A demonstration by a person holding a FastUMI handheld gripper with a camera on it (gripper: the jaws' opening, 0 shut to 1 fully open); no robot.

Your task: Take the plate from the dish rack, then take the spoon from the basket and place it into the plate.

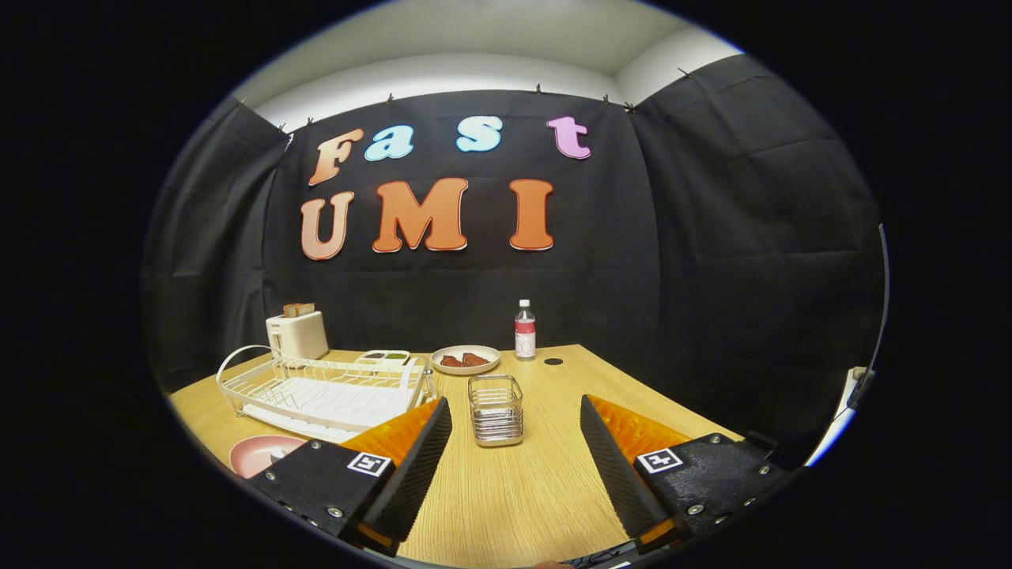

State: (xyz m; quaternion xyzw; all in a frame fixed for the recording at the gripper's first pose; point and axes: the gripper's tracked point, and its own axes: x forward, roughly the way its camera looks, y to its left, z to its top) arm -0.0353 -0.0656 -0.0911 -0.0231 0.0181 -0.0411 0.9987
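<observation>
Spread wide apart, the two fingers of the gripper [515, 419] sit low in the frame with nothing held between them, only bare wooden table [514, 490] showing in the gap. Just beyond the fingertips, at centre, stands a small wire basket [496, 408]; through its mesh nothing clear can be made out, so whether a spoon lies inside cannot be told. To the left of the basket, partly hidden behind the left finger [411, 450], is a white dish rack [324, 387] with a looped handle at its far left end; its slots look empty. At lower left of the frame, near the table's edge and in front of the rack, lies a pink plate [257, 452] flat on the table, cut off on its right side by the gripper's body; a small pale shape rests on it, too blurred to name. Farther back, upper left of the rack, stands a cream toaster [297, 333] with toast sticking up from its slots. Behind the rack's far rim a shallow tray [383, 357] with greenish contents peeks out. Mid-table, beyond the basket, a pale dish [466, 359] holds two reddish-brown pieces, and just to its right stands a clear bottle [525, 329] with a red label and white cap. Near the bottle a dark round hole [553, 361] marks the tabletop.
</observation>
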